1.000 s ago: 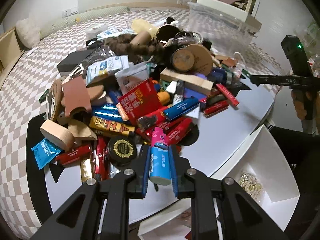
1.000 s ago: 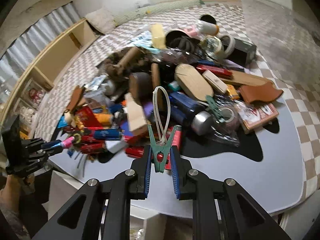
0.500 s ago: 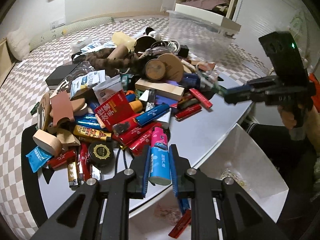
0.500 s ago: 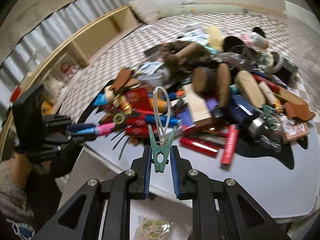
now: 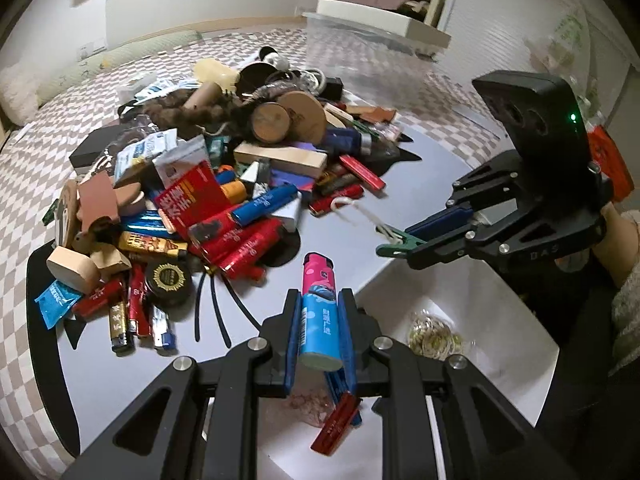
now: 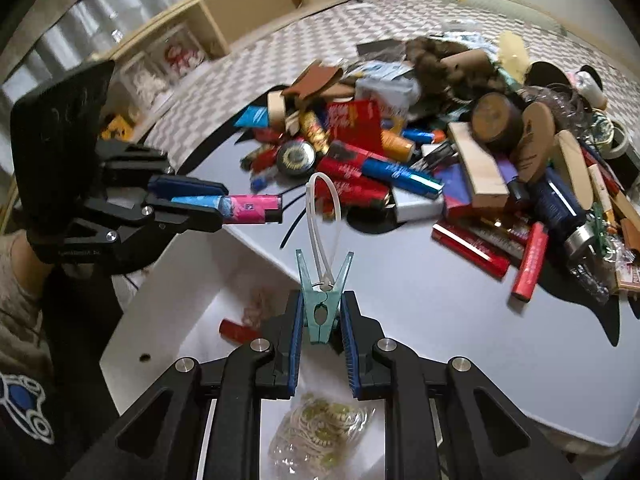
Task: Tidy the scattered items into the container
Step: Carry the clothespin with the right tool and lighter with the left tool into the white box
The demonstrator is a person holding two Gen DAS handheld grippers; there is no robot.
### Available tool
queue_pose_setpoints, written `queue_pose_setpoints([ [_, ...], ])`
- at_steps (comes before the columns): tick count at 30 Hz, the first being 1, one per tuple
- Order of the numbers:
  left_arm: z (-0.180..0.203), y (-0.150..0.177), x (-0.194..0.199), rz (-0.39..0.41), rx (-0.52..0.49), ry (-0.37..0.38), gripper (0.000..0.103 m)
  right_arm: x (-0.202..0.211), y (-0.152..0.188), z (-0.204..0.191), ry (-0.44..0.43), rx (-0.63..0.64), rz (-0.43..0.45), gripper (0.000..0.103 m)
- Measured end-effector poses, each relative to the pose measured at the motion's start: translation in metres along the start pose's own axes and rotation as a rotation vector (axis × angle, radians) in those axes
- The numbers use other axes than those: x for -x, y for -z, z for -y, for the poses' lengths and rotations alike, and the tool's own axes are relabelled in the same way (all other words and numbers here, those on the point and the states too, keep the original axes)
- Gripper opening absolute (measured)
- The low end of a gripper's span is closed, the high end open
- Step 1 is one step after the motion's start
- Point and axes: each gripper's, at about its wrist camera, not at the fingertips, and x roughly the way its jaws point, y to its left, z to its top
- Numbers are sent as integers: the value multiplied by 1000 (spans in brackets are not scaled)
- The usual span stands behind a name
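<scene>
My left gripper (image 5: 319, 296) is shut on a pink and blue lighter (image 5: 318, 312), held over the near edge of the white container (image 5: 500, 320). From the right wrist view the same lighter (image 6: 248, 209) sticks out of the left gripper (image 6: 220, 204) at the left. My right gripper (image 6: 322, 296) is shut on a green clothespin (image 6: 322, 304) with a white zip-tie loop (image 6: 320, 216), above the container (image 6: 160, 300). In the left wrist view the right gripper (image 5: 424, 236) reaches in from the right with the clothespin (image 5: 394, 246).
A big pile of lighters, wooden blocks and packets (image 5: 240, 184) covers the grey table (image 5: 400, 200). The container holds a bag of gold pieces (image 6: 320, 428) and a red lighter (image 6: 236, 330). A hand and sleeve (image 5: 624, 264) are at the right. Checked bedding lies behind.
Both grippers have drawn back from the pile toward the white container, each keeping its item. The right gripper has swung in close beside the left, and more of the container shows below.
</scene>
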Motion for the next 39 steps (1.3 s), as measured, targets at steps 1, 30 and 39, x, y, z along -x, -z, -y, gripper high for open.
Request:
queue_pose_setpoints([
  [1,1,2,0,-4,-5,4,18,-1,2,-2,-2,9,-10,19],
  [30,27,58,-42,-232,-125,83,18,-51,41,-18,-25,137,-273,19],
  [39,27,72,-58,-312,-135,114,18,-61,50,-22,-28,167,-333,19],
])
